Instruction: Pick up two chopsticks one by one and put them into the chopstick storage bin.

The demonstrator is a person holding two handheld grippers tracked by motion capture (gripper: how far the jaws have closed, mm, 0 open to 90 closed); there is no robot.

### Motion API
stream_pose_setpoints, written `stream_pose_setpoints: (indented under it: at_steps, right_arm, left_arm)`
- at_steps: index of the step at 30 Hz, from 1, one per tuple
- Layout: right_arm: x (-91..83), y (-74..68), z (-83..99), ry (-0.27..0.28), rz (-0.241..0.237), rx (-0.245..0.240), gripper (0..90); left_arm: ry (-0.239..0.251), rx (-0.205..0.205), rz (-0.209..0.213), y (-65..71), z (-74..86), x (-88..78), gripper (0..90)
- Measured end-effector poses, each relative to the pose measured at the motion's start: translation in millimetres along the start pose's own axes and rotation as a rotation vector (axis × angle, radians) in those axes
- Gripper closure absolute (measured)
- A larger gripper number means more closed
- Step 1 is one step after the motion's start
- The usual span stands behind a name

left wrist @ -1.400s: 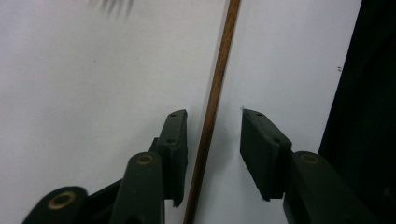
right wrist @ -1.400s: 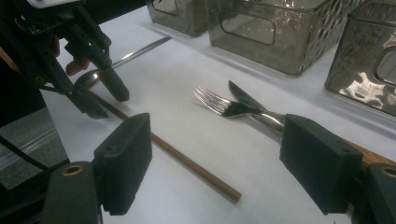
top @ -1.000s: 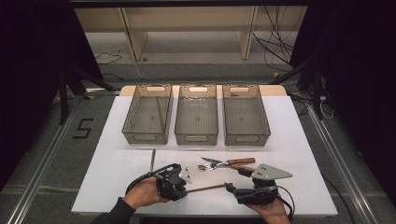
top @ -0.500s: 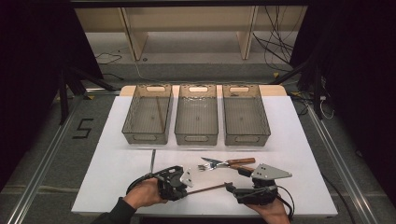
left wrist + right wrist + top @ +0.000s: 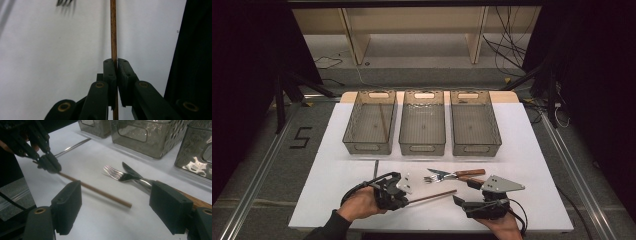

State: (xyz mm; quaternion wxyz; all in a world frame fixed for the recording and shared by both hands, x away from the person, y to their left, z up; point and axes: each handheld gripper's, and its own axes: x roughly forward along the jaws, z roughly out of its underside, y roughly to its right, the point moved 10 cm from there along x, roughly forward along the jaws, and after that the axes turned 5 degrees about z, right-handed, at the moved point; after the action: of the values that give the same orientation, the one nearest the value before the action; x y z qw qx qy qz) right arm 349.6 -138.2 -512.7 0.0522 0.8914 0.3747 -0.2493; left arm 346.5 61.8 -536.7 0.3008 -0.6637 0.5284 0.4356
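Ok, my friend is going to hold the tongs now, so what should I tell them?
Left tongs: shut on the brown chopstick, jaws having just closed; it points toward the right hand over the white table.
Right tongs: open, holding nothing, resting near the front edge.
Fork and wooden-handled knife lie crossed in front of the three bins. A dark stick already lies in the left bin.
Done: chopstick gripped.
Left: probably drop it in a bin, then sort the fork and knife.

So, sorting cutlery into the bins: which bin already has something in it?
The left bin, holding one thin dark stick; the middle bin and right bin look bare.
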Motion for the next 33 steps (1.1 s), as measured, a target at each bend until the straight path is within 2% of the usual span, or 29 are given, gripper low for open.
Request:
stream_pose_setpoints:
  at_steps: [3,7,14,21,23,27,33]
  right_arm:
    - [-0.2,-0.8,0.0,0.0,-0.003,0.001,26.5]
    - [-0.6,-0.5,-1.0,0.008,-0.002,-0.001,26.5]
    - [-1.7,0.7,-2.1,0.015,0.004,0.003,26.4]
    - [-4.9,3.5,-4.7,0.035,0.012,0.006,26.4]
    - [-6.0,4.1,-5.0,0.04,0.012,0.01,26.4]
    - [-9.2,6.2,-3.6,0.043,0.018,0.02,26.4]
    - [-13.6,9.0,-1.0,0.045,0.026,0.034,26.4]
  left_arm:
    - [0.018,-0.021,-0.007,-5.1,2.1,-7.6,85.3]
    - [0.055,-0.075,-0.053,-17.2,3.8,-17.3,85.3]
    - [0.162,-0.191,-0.108,-36.2,1.8,-38.6,85.3]
    - [0.276,-0.305,-0.133,-56.0,0.9,-58.5,85.3]
    - [0.294,-0.33,-0.145,-62.0,2.5,-65.1,85.3]
    - [0.333,-0.362,-0.165,-73.6,3.8,-77.2,85.3]
    - [0.362,-0.408,-0.179,-93.9,4.1,-87.2,85.3]
